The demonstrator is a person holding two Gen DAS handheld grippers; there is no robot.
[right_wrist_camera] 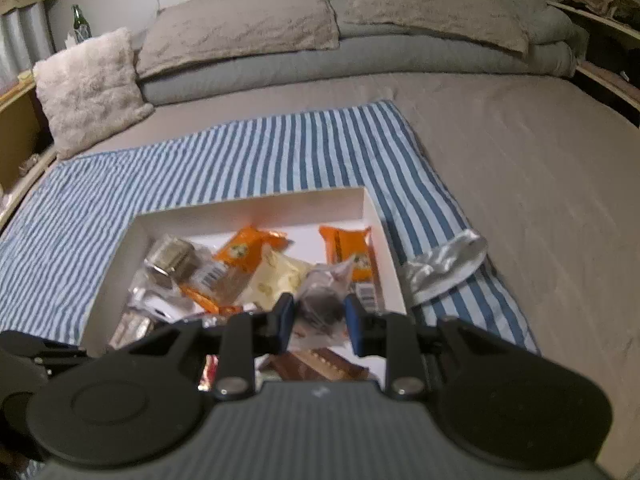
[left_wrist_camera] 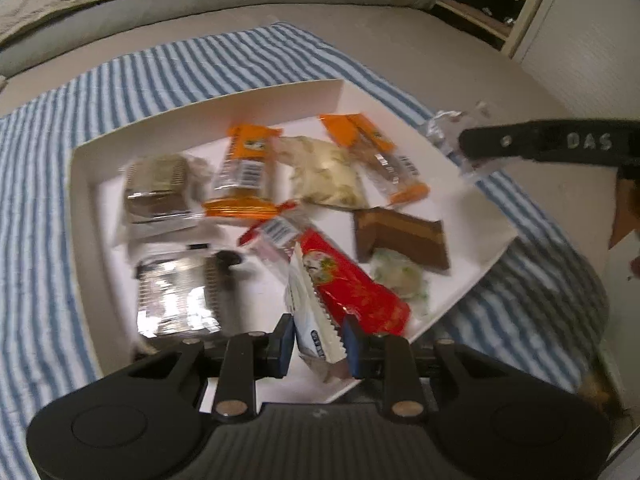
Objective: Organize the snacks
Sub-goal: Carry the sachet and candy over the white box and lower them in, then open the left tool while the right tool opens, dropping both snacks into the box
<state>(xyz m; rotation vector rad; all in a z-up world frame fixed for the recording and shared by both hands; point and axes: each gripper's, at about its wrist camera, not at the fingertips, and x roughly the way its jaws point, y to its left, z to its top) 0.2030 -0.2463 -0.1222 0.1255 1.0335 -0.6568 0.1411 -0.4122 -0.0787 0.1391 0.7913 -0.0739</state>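
Right wrist view alone shows pillows (right_wrist_camera: 240, 16), green bottle (right_wrist_camera: 80, 20).

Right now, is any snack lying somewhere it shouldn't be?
Yes. One silver wrapper lies outside the white box, on the striped cloth beside the box's right wall. The other snacks are inside the box, piled any which way, or held in the claws.

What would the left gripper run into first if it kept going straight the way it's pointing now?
Most likely the red snack packet in the white box. The left gripper, shut on a white packet, points down into the box, and the red packet lies just beyond its tips. Depth is hard to judge here.
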